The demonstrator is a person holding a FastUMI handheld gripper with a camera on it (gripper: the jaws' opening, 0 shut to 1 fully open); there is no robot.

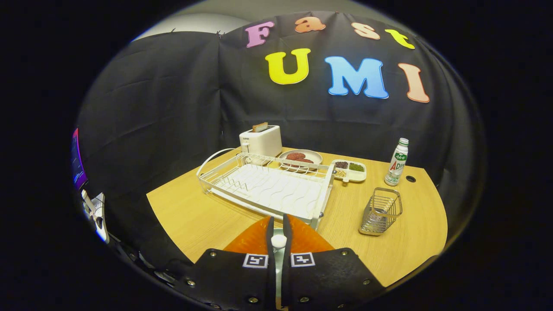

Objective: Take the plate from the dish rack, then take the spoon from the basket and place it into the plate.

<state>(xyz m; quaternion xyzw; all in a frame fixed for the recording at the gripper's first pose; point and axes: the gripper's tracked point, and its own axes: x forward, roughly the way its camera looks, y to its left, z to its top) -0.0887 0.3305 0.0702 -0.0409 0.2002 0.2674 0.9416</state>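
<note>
Orange plate (302, 239) lies low centre beneath the gripper (278, 235), whose fingers pinch the spoon (279, 242) handle: light, stiff, likely slippery. Beyond stand the empty dish rack (268, 186) and wire basket (381, 211), right.

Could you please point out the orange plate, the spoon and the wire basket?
Orange plate (302, 239): gripper view, bare surface beside the fingers.
Spoon (278, 241): gripper view, white end between the fingers.
Wire basket (381, 211): gripper view, front wall.
</note>
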